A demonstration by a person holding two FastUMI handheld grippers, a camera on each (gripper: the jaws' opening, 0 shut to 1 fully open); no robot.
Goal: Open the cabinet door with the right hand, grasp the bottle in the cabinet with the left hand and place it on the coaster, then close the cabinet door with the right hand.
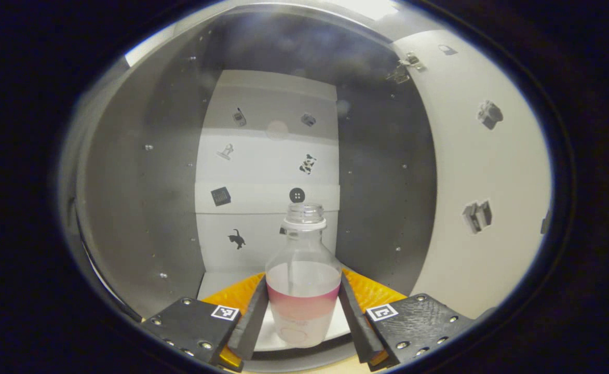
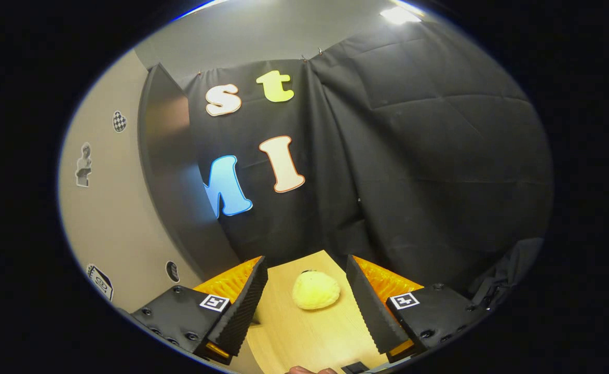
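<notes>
A clear bottle [image 1: 303, 291] with no cap and a pink band of liquid stands upright on the white floor of the cabinet [image 1: 268, 150]. My left gripper [image 1: 304, 283] reaches inside the cabinet, and both its black pads lie against the bottle's sides. The cabinet door [image 1: 486, 171] is swung open on the right. In the right gripper view, my right gripper [image 2: 306, 259] is open with nothing between its fingers, over the wooden table [image 2: 304, 337], beside the open door [image 2: 102, 218].
A soft yellow object [image 2: 315, 290] lies on the table ahead of the right gripper. Grey cabinet side walls [image 1: 143, 208] close in on both sides of the bottle. Small stickers dot the back panel and door. Black cloth hangs behind the table.
</notes>
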